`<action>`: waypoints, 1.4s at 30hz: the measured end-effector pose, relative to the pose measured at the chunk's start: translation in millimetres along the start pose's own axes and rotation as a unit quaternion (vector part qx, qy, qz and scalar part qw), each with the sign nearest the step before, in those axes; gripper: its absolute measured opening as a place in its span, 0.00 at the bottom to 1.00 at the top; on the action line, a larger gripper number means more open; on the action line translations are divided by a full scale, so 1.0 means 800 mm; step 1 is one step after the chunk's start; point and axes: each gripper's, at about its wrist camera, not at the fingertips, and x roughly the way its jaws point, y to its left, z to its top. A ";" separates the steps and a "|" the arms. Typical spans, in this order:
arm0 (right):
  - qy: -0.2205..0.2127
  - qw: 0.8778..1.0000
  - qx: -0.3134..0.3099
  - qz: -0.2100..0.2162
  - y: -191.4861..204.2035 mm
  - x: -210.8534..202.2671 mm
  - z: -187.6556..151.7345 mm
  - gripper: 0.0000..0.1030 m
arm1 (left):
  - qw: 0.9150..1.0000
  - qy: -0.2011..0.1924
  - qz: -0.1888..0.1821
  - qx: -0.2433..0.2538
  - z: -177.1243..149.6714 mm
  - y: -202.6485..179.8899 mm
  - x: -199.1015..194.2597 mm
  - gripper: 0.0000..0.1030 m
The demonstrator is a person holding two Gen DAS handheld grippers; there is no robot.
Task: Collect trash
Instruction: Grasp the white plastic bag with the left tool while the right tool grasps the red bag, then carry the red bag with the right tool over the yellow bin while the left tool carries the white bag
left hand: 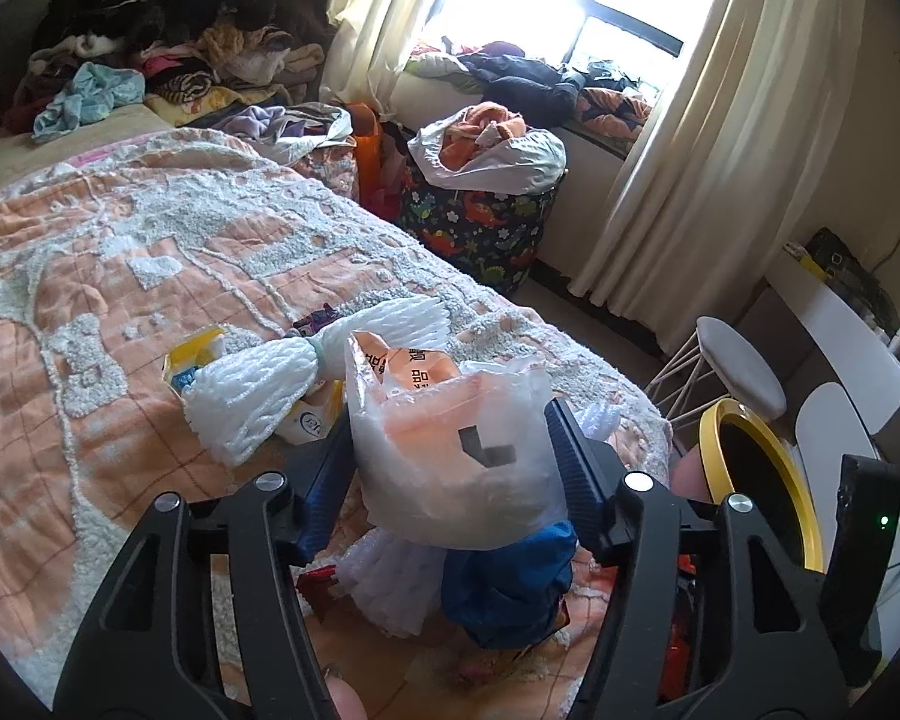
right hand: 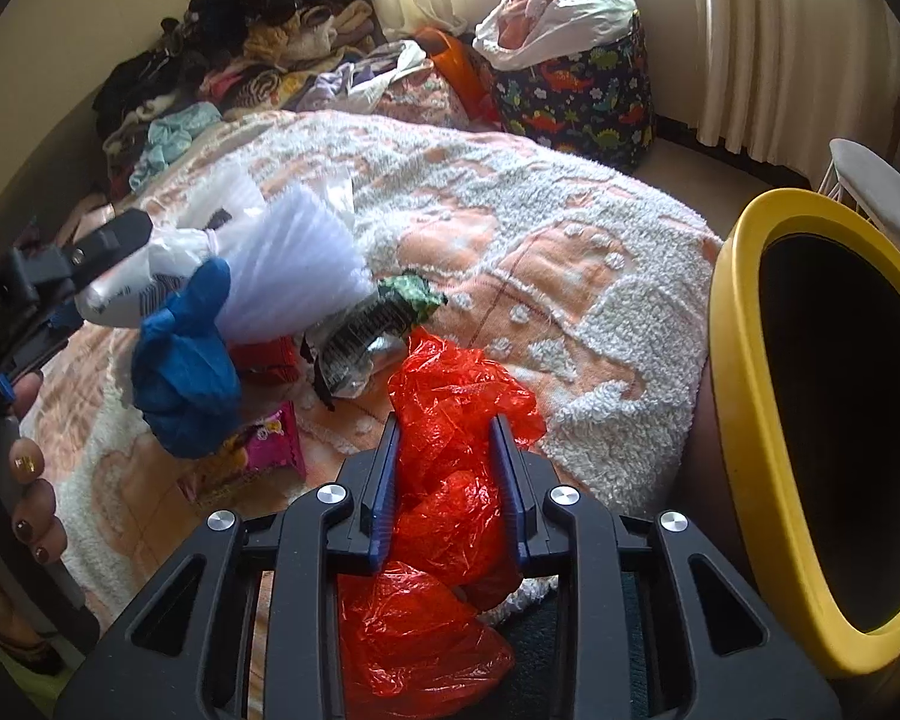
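Clamping down on trash with both grippers: left gripper [left hand: 450, 468] pinches the clear plastic bag [left hand: 450, 450], right gripper [right hand: 450, 480] squeezes the red plastic bag [right hand: 450, 456] on the bedspread [right hand: 570, 276]. Next, I'd say, swing both over to the yellow-rimmed bin [right hand: 744, 420] alongside.

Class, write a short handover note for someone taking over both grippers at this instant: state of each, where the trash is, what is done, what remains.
Left gripper: jaws closed on a clear plastic bag, with a blue bag hanging under it.
Right gripper: jaws closed on a red plastic bag at the bed's edge.
Yellow-rimmed bin: beside the bed, on the right; nothing can be seen inside it.
Done: two pieces gripped.
Left: drop both in the bin, then collect the white foam netting, the green-ended wrapper and the pink packet lying on the blanket.
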 end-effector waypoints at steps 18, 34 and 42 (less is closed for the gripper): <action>-0.101 0.994 0.032 0.022 -0.033 -0.087 0.026 0.25 | 0.998 -0.058 -0.029 0.022 0.029 -0.051 -0.041 0.34; -0.145 0.985 0.094 -0.006 -0.110 -0.128 0.029 0.25 | 0.995 -0.044 -0.068 0.063 0.018 -0.118 -0.036 0.34; -0.160 0.979 0.123 -0.015 -0.142 -0.137 0.028 0.25 | 0.993 -0.035 -0.080 0.083 0.009 -0.144 -0.030 0.34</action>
